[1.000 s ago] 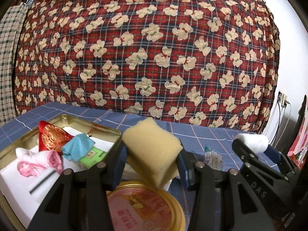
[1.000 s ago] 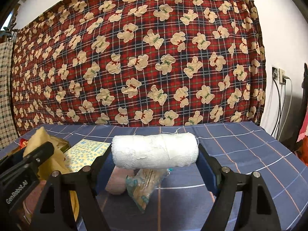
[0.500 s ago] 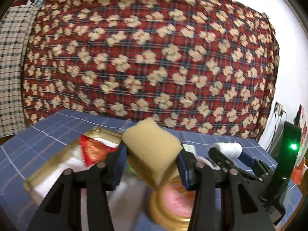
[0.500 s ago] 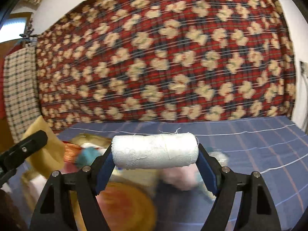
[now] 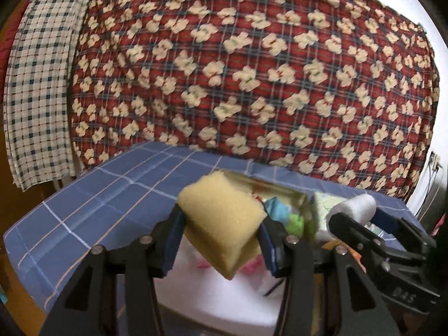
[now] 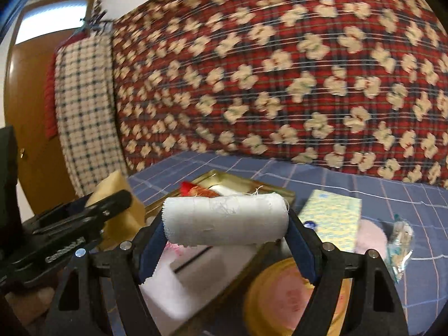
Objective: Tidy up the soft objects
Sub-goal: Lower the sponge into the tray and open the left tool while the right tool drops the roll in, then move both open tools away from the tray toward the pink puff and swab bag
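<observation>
Above the gold tin [image 6: 280, 193], my left gripper [image 5: 221, 240] pinches a sponge [image 5: 221, 224], my right gripper [image 6: 225, 240] a gauze roll [image 6: 225, 221]; either may spring free if squeezed unevenly

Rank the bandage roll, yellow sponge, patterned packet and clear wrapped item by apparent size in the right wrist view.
1. White bandage roll, but it sits closest to the camera, which inflates it.
2. Patterned packet and yellow sponge: look alike; the sponge is partly hidden, so no ranking.
3. Clear wrapped item, smallest.
</observation>
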Motion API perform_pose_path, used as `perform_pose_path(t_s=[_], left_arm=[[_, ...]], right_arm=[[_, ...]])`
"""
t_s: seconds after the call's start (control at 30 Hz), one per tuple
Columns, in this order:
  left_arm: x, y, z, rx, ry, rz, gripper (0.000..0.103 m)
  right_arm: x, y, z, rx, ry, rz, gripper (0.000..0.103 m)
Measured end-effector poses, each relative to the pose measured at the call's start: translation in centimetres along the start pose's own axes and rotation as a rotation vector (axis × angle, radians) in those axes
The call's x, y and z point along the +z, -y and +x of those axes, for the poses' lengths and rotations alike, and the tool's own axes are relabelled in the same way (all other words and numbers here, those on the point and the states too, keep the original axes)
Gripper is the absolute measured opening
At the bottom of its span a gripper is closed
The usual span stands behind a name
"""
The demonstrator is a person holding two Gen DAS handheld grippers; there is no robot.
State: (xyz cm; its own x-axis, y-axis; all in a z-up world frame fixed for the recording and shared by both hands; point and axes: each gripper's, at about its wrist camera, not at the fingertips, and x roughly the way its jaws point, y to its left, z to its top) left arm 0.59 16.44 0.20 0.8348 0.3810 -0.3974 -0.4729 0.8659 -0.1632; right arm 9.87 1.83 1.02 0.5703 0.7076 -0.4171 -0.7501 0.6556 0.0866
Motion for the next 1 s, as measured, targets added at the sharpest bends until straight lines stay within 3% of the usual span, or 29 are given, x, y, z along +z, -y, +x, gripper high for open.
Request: perform_pose_path(t_s=[0.23, 0.37, 0.47, 0.7, 1.0], left_arm=[[-0.9, -1.9, 1.0, 0.017, -0.049, -0.006, 0.049], [-1.1, -2.1, 1.0, 0.034, -0.053, -0.006, 0.06], [-0.9, -2.7, 0.7, 0.054, -0.035, -0.023, 0.077], [-0.5, -3.2, -0.2, 0.058, -0.002, -0.043, 0.09], [-0.6, -2.4, -0.2, 0.043, 0.0, -0.044, 0.09]], right_arm=[[-1.0, -2.2, 1.8, 0.03, -0.057, -0.049, 0.081], [-1.3, -2.7, 2.1, 0.051, -0.072, -0.049, 0.082], [-1.2, -2.6, 2.0, 0.068, -0.06, -0.04, 0.094], [-0.9, -2.1, 0.9, 0.057, -0.024, -0.024, 0.096], [-0.4, 1.6, -1.5, 0.023, 0.028, 0.054, 0.096]])
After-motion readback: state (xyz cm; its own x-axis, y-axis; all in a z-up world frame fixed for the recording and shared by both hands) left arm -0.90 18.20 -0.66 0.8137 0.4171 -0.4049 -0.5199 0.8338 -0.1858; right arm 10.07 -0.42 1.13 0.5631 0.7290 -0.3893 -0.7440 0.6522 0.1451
